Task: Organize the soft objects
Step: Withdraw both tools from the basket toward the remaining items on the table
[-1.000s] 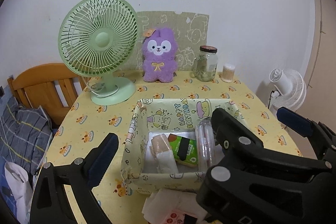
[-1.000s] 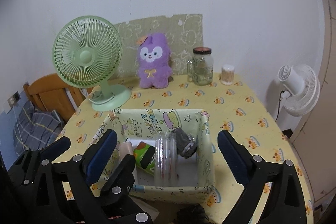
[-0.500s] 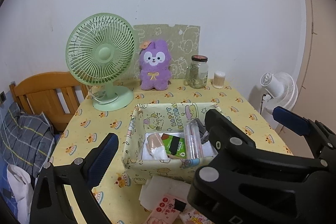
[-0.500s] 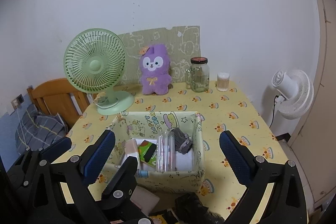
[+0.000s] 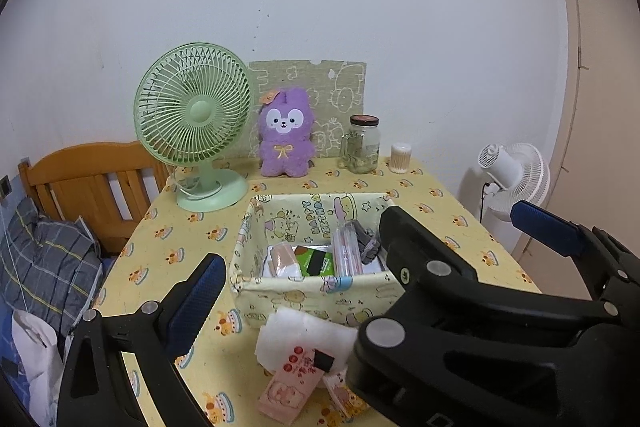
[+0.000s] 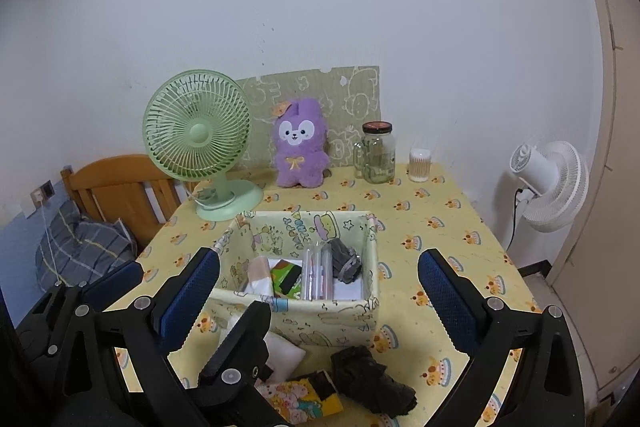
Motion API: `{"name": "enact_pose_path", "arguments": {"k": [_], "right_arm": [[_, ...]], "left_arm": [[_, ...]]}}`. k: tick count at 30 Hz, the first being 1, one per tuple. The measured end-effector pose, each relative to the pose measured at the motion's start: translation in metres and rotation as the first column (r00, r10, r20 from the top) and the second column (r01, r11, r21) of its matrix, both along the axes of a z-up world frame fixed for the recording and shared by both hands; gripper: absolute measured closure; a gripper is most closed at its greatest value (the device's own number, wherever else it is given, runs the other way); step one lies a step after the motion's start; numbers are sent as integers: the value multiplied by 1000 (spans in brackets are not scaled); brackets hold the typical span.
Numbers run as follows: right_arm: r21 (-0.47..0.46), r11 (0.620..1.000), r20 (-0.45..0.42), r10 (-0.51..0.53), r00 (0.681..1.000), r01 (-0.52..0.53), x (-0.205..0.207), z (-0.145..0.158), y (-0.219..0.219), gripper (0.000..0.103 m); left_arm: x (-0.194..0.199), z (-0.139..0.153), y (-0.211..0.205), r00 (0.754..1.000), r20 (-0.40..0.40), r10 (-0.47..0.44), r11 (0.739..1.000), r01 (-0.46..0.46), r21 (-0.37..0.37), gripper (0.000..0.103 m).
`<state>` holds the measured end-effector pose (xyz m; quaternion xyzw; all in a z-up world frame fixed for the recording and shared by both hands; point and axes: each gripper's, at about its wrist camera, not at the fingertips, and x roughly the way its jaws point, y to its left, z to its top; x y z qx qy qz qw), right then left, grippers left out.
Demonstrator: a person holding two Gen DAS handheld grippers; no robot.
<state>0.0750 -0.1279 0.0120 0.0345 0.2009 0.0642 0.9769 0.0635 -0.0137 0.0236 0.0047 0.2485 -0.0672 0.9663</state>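
1. Right gripper (image 6: 318, 297) spread wide, holding nothing; left gripper (image 5: 362, 261) likewise wide and bare.
2. Loose soft things lying on the desk (image 6: 440, 227) in front of the box (image 6: 320, 317), on its near side: dark cloth (image 6: 370, 379), white pad (image 6: 282, 353), printed pack (image 6: 304, 401).
3. Dark cloth below and slightly right of centre between the right gripper's fingers, long axis running left-near to right-far only loosely; crumpled, so hard to call.
4. White pad (image 5: 304, 337) and pink pack (image 5: 288, 385) low and central for the left gripper, touching each other, pad against the box front.
5. Judged: right gripper nearer the cloth, left nearer the pad; either reach calls for a drop downward and back toward the person, not forward.
6. Right view shows the dark cloth whole; left view hides it behind the right gripper's black body.
7. Left view shows the pad's full outline and the pink pack; right view covers part of the pad with the left gripper's finger.
8. Box already holding several items; farther off, plush (image 6: 300, 147), fan (image 6: 198, 139), jar (image 6: 378, 153) along the wall.
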Motion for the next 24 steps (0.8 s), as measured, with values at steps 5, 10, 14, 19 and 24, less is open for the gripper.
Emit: {"name": "enact_pose_path", "arguments": {"k": [5,10,14,19,24], "right_arm": [[-1,1000,3,1,1000,-1,-12,-3,-1,2],[-7,1000,7,-1,1000,1,-22,-4,-2,2],[-7,1000,21,3,1000,-3,-32,-5,-3,2],[-11,1000,32,5,999,-5,-42,-11,-4,2],[-14,1000,21,-2,1000,3,-44,-21,-5,2]], "left_arm": [[-12,-2,0,1000,4,-1,1000,1,-1,3],[-19,-4,-1,1000,3,1,1000,-1,-14,3],[-28,-5,-1,1000,17,2,1000,-2,-13,3],[-35,-11,-3,1000,28,1,1000,0,-9,3],[-38,-22,-4,1000,13,-4,1000,4,-18,3]]}}
